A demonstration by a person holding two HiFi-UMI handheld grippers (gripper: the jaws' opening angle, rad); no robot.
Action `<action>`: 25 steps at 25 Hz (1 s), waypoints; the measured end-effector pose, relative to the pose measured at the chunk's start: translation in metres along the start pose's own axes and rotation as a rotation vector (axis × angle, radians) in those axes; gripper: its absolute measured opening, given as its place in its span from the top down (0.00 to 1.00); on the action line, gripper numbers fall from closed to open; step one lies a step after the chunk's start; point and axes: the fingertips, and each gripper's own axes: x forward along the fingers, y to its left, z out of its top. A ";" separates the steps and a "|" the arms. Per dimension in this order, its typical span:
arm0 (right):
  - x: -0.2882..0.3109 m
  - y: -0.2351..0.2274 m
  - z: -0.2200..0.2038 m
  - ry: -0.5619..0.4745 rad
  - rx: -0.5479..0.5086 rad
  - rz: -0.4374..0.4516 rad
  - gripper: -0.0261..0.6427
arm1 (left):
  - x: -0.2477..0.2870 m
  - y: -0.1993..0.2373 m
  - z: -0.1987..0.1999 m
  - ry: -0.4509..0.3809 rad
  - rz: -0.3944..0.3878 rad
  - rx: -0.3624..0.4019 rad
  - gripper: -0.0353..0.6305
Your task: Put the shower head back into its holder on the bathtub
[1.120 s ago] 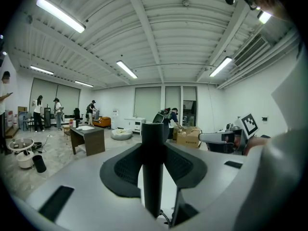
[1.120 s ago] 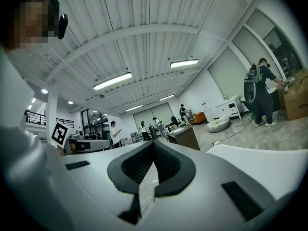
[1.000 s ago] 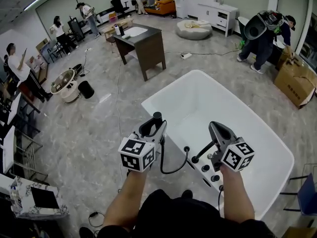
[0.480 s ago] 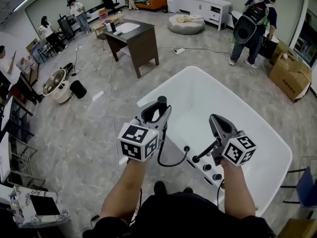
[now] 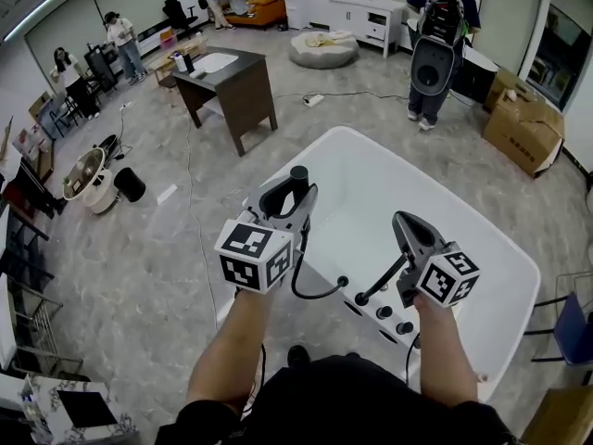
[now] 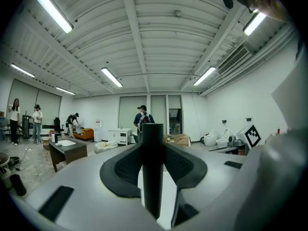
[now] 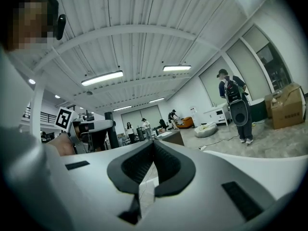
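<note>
My left gripper [image 5: 295, 198] is shut on the black rod-like shower head [image 5: 298, 176], which sticks up past the jaw tips. In the left gripper view the shower head [image 6: 152, 177] stands upright between the dark pads [image 6: 122, 170] of the left gripper [image 6: 153, 150]. Its black hose [image 5: 315, 295] loops down to the near rim of the white bathtub [image 5: 505, 253], where black knobs and a slanted black spout [image 5: 382, 284] sit. My right gripper [image 5: 409, 225] hovers over those fittings, shut and empty. In the right gripper view the right gripper [image 7: 151, 150] has its pad tips touching.
A dark desk [image 5: 227, 82] stands on the grey floor beyond the tub. A person with a backpack [image 5: 435, 40] stands at the far right near cardboard boxes [image 5: 523, 128]. A round appliance [image 5: 88, 179] and black bin [image 5: 130, 184] are at the left.
My left gripper has risen and moved forward toward the tub with the shower head. The right gripper has barely moved. The person with the backpack has straightened up.
</note>
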 end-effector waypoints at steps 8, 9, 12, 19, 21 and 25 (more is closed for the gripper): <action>-0.007 -0.001 -0.004 -0.010 0.019 -0.020 0.94 | 0.003 -0.012 0.014 -0.020 -0.040 0.018 0.72; -0.007 -0.001 -0.005 -0.009 0.022 -0.021 0.94 | 0.004 -0.013 0.016 -0.021 -0.041 0.020 0.72; -0.008 -0.002 -0.010 -0.005 0.030 -0.024 0.94 | 0.005 -0.013 0.015 -0.018 -0.047 0.022 0.72; -0.017 -0.006 -0.015 0.006 0.043 -0.040 0.94 | 0.009 -0.024 -0.003 0.018 -0.068 -0.007 0.72; -0.018 -0.009 -0.017 0.009 0.048 -0.044 0.94 | 0.012 -0.029 -0.010 0.032 -0.077 -0.010 0.72; -0.019 -0.013 -0.024 0.023 0.063 -0.045 0.94 | 0.019 -0.038 -0.025 0.067 -0.094 -0.021 0.72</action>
